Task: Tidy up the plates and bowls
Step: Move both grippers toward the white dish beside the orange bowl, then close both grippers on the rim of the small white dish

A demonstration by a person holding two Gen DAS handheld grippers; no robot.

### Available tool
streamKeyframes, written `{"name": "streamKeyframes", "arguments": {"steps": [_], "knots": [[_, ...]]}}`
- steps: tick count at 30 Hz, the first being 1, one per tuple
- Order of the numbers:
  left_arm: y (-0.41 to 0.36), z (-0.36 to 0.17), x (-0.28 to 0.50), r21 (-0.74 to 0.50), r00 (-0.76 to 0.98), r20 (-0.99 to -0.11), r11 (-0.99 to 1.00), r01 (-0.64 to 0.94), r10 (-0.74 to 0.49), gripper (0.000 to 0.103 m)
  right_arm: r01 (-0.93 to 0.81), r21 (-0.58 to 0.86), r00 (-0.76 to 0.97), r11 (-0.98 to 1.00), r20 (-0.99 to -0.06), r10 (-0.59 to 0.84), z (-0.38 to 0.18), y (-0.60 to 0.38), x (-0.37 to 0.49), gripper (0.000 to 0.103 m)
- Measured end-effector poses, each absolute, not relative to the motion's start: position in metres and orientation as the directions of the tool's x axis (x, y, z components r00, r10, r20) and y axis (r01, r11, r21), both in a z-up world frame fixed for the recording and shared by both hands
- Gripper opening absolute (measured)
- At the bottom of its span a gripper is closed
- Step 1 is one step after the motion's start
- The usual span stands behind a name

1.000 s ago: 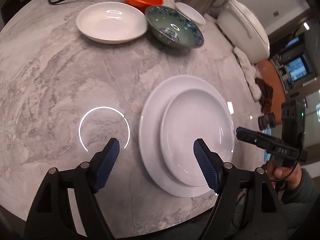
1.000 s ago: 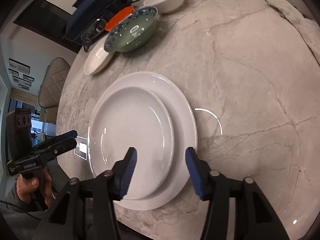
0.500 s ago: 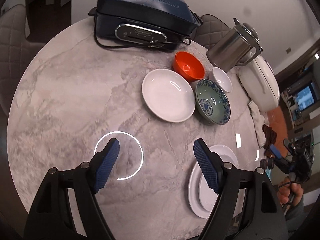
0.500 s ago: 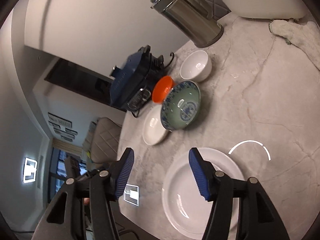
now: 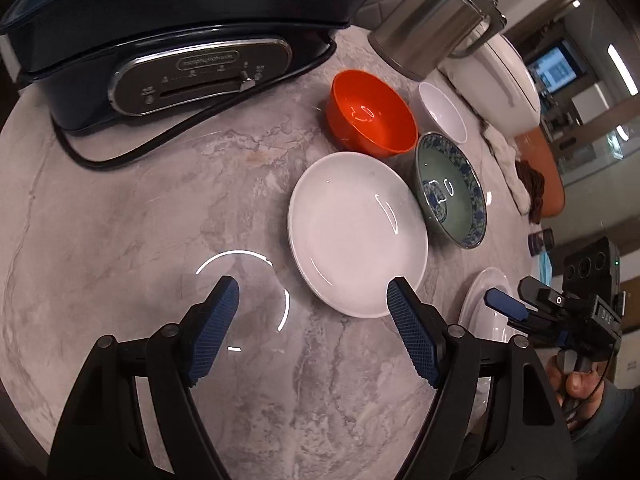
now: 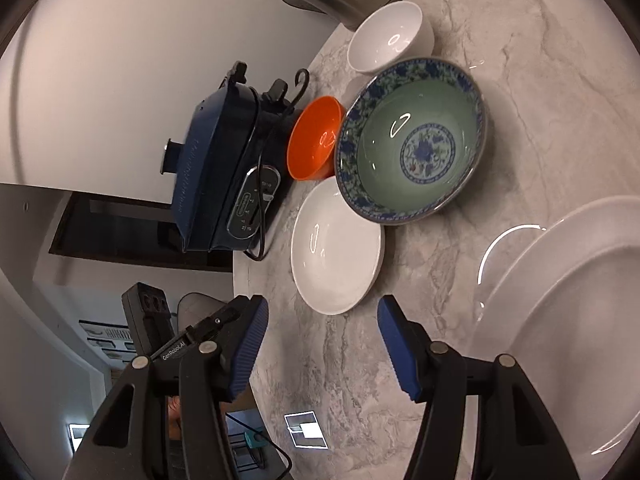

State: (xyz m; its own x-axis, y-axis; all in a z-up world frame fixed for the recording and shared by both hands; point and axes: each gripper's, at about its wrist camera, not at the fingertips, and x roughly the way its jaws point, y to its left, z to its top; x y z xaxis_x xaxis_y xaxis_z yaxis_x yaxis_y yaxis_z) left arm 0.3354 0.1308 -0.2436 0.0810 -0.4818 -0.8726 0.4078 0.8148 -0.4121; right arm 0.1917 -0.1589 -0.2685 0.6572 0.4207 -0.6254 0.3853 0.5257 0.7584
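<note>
Two tools: both are standing spread and holding nothing.
Left tool (image 5: pixel 312 316): is hanging over the bench (image 5: pixel 120 220), right pad overlapping the near rim of the white plate (image 5: pixel 356 232).
Right tool (image 6: pixel 320 344): is hovering just short of that plate, touching nothing.
Dishes: all are sitting mouth-up; orange bowl (image 5: pixel 370 114), patterned bowl (image 5: pixel 450 190) and white bowl (image 5: pixel 442 116) are clustering behind the plate; stacked plates (image 6: pixel 568 320) are lying apart.
Writing: "Morphy Richards" is showing on the cooker (image 5: pixel 192 40); "GenRobot.AI" on the left tool.
</note>
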Motion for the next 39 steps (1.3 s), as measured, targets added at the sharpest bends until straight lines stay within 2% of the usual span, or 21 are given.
{"name": "streamKeyframes", "arguments": {"steps": [2,10,16,20,22,25,26,27,31,33,34,39], "knots": [[0.125,-0.252,0.348,-0.393,0.057,-0.883,0.8,0.453,-0.466,0.075,0.416,0.742,0.65,0.525,-0.647,0.399,-0.28,-0.147,0.202,0.061],[0.114,-0.282,0.381,-0.477,-0.047,-0.849,0.727,0.494,-0.526,0.075,0.502,0.688,0.633,0.525,-0.705,0.319,-0.301,-0.146,0.231,0.061],[0.099,-0.303,0.391,-0.466,-0.097,-0.864,0.713,0.523,-0.494,0.074,0.574,0.629,0.598,0.525,-0.76,0.256,-0.314,-0.155,0.24,0.061],[0.09,-0.309,0.396,-0.463,-0.11,-0.868,0.706,0.536,-0.485,0.063,0.597,0.615,0.585,0.514,-0.773,0.245,-0.324,-0.156,0.248,0.051],[0.082,-0.313,0.398,-0.461,-0.12,-0.87,0.702,0.543,-0.478,0.059,0.61,0.618,0.58,0.496,-0.775,0.253,-0.331,-0.157,0.251,0.05],[0.074,-0.321,0.399,-0.471,-0.146,-0.868,0.693,0.546,-0.475,0.038,0.614,0.627,0.583,0.479,-0.77,0.261,-0.338,-0.158,0.256,0.044],[0.074,-0.323,0.401,-0.477,-0.15,-0.865,0.693,0.541,-0.479,0.035,0.613,0.634,0.587,0.471,-0.765,0.266,-0.341,-0.159,0.257,0.039],[0.072,-0.325,0.403,-0.487,-0.154,-0.86,0.694,0.531,-0.486,0.034,0.61,0.644,0.591,0.461,-0.758,0.276,-0.343,-0.159,0.259,0.035],[0.074,-0.327,0.409,-0.492,-0.148,-0.859,0.707,0.509,-0.491,0.03,0.606,0.656,0.599,0.45,-0.749,0.284,-0.346,-0.16,0.266,0.031],[0.077,-0.328,0.412,-0.489,-0.141,-0.861,0.718,0.495,-0.489,0.024,0.613,0.653,0.592,0.445,-0.753,0.287,-0.348,-0.162,0.266,0.016],[0.081,-0.328,0.413,-0.491,-0.139,-0.86,0.724,0.484,-0.491,0.02,0.619,0.65,0.586,0.44,-0.756,0.292,-0.35,-0.164,0.266,0.012],[0.087,-0.327,0.406,-0.471,-0.112,-0.87,0.74,0.48,-0.481,0.018,0.604,0.641,0.571,0.473,-0.762,0.305,-0.35,-0.161,0.265,0.011]]}}
